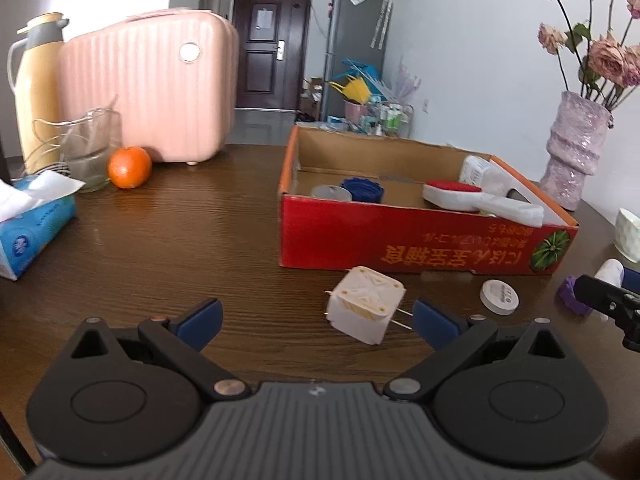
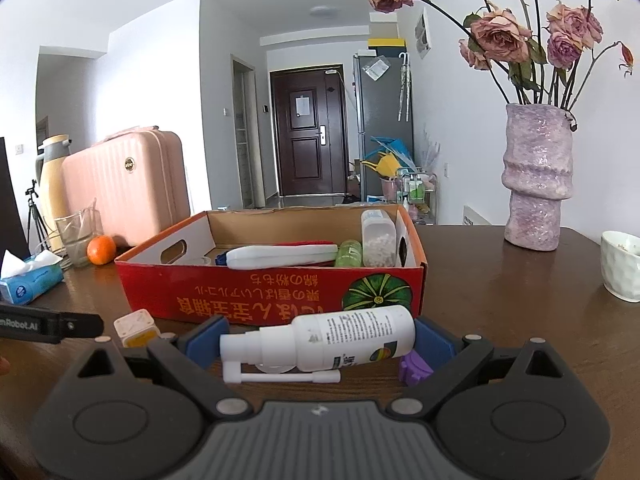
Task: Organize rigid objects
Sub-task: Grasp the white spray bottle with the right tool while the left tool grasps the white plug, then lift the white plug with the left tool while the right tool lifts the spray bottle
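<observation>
From the left wrist, the left claw (image 1: 316,322) stands with its blue pads wide apart and nothing between them, low over the dark wooden surface (image 1: 180,240). A small white cube with thin metal pins (image 1: 366,304) lies tilted just ahead of it, close to the claw's right pad and off its centre line, so the claw would probably need to shift right before closing. Beyond the cube sits the red cardboard box (image 1: 400,240), already holding a blue cap, a red-topped white brush and a bottle, which suggests it is the collecting place. A round white disc (image 1: 501,297) rests ahead and to the right, near the box's front wall. From the right wrist, the right claw (image 2: 320,340) has its pads spread on either side of a white spray bottle (image 2: 332,338) lying crosswise between them, nozzle toward the left pad; whether the pads press on it or only flank it I cannot tell. A purple piece (image 2: 414,368) lies just by the right pad. The box is straight ahead, likely the bottle's destination.
</observation>
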### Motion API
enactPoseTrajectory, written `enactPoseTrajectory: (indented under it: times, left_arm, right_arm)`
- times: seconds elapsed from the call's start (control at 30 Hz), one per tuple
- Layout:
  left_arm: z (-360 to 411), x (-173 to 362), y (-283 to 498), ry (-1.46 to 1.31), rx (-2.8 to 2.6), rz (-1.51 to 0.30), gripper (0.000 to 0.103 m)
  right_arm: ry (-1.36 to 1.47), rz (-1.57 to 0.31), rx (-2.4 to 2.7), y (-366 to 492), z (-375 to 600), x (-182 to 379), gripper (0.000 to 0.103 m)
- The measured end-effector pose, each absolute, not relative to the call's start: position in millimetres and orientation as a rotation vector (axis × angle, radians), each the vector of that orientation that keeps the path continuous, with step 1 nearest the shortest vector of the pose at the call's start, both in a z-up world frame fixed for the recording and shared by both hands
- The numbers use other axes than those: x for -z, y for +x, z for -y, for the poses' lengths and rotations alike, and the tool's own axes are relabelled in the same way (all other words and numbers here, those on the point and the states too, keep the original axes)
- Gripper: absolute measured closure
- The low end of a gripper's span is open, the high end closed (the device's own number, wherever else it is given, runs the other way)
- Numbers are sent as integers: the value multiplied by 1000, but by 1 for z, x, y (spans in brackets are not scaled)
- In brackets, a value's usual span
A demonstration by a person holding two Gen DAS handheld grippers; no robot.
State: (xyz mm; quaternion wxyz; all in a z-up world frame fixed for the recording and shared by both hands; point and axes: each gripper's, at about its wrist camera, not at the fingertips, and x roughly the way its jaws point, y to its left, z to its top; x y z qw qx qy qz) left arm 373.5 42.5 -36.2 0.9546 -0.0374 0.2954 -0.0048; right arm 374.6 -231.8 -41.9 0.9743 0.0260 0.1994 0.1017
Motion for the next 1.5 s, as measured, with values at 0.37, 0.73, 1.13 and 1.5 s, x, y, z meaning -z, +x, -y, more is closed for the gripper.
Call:
enactPoseTrajectory:
  times: [0.37, 0.73, 1.13, 1.5]
  left_arm:
    - [-22, 53, 410, -4, 68, -680, 0]
    - [-7, 69, 429, 59, 43, -718, 0]
    - [-8, 68, 424, 40, 112, -690, 33]
    - [-9, 60, 411, 28, 52, -638, 33]
  right_arm:
    - [64, -418, -155, 377, 232, 46, 5]
    - [59, -431, -156, 380, 230, 49, 5]
    - [47, -419, -161, 377, 229, 47, 5]
    - [39, -405, -169, 376, 227, 46, 5]
